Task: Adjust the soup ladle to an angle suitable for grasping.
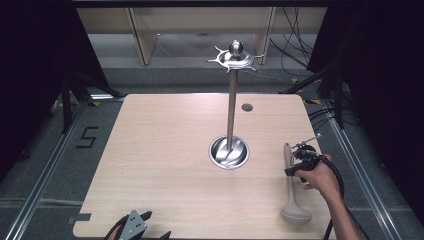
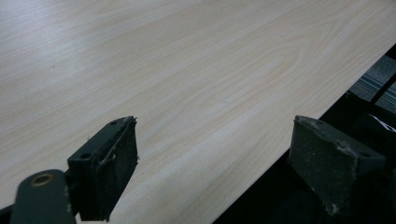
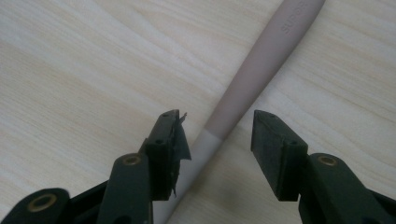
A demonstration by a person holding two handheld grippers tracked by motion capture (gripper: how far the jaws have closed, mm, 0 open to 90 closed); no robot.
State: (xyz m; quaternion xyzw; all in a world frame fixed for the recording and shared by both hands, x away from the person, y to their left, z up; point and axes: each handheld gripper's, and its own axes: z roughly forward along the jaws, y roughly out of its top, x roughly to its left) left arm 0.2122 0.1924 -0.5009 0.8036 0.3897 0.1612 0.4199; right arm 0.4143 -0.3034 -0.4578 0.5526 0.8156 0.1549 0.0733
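My right tool [image 3: 217,135] straddles the ladle [image 1: 291,187] by the tabletop's right edge, jaws half open, not yet pinching. Its handle runs front to back, bowl nearest me. Left tool [image 2: 212,161] sits wide open, empty.

One ladle [image 1: 291,185] lies at the near right of the one wooden counter [image 1: 165,165]. One metal stand [image 1: 230,107] rises from the counter's middle, on one round base dish [image 1: 228,152], with one hooked crown on top. Two claws: the left claw [image 1: 134,228] near left, the right claw [image 1: 299,161] by the ladle.
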